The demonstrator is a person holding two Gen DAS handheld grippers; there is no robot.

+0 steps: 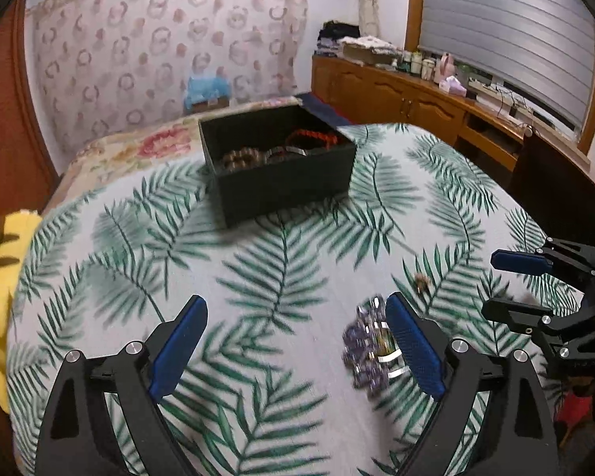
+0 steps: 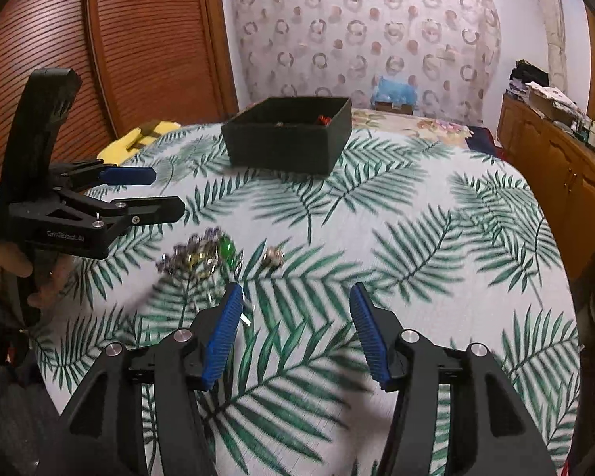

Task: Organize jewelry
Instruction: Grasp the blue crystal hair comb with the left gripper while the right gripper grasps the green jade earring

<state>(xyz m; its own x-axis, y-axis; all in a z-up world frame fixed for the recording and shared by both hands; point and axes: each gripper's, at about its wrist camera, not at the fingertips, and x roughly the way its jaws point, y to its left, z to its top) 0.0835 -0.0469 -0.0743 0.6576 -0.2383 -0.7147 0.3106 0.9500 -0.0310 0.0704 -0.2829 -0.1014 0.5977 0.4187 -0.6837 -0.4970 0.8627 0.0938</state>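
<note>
A black open box (image 1: 281,170) stands on the leaf-print cloth and holds brown, silver and red bracelets (image 1: 273,150); it also shows in the right wrist view (image 2: 289,139). A heap of purple and silver jewelry (image 1: 371,345) lies beside my left gripper's right finger; it shows in the right wrist view (image 2: 196,254) with a green stone. A small ring-like piece (image 1: 421,281) lies apart from it, also in the right wrist view (image 2: 273,258). My left gripper (image 1: 295,313) is open and empty. My right gripper (image 2: 295,297) is open and empty, near the heap.
The cloth (image 1: 277,277) covers a bed with a floral sheet (image 1: 146,146) behind the box. A yellow cushion (image 1: 0,277) lies at the left edge. A wooden cabinet (image 1: 416,99) with bottles runs along the right. A wooden slatted door (image 2: 119,39) stands at the left.
</note>
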